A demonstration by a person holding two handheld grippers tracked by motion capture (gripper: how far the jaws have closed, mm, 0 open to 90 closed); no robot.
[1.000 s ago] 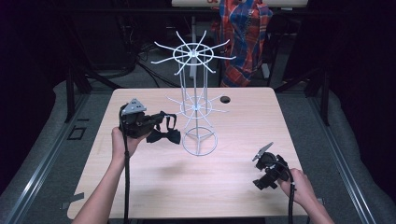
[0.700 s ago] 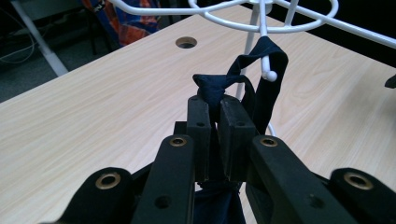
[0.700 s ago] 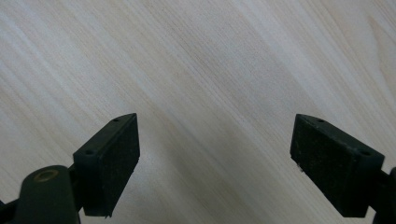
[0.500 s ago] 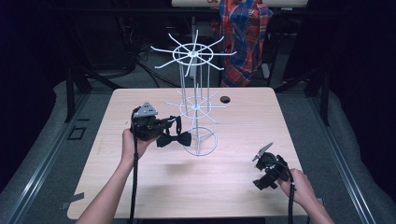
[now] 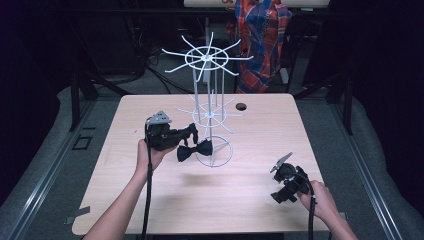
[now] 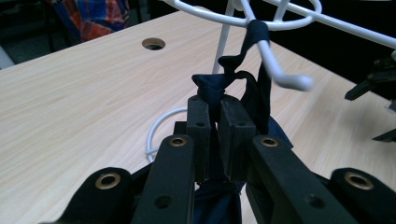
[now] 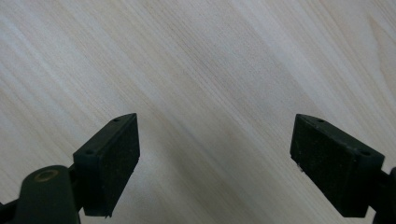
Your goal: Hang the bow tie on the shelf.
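A white wire rack (image 5: pixel 209 57) with two tiers of hook arms stands mid-table on a ring base (image 5: pixel 215 159). My left gripper (image 5: pixel 191 133) is beside its lower tier, shut on the strap of a black bow tie (image 5: pixel 195 150) that dangles under the jaws. In the left gripper view the jaws (image 6: pixel 215 100) pinch the dark strap (image 6: pixel 213 84), which loops up over one white hook arm (image 6: pixel 279 73). My right gripper (image 5: pixel 286 180) rests low at the table's front right; its jaws (image 7: pixel 215 154) stand wide open over bare wood.
The light wooden table (image 5: pixel 260 135) has a round cable hole (image 5: pixel 241 106) behind the rack. A plaid garment (image 5: pixel 260 35) hangs beyond the far edge. Dark floor, rails and cables surround the table.
My left gripper has carried the bow tie to the right and slightly down, up to the rack's lower tier. The right gripper has stayed put.
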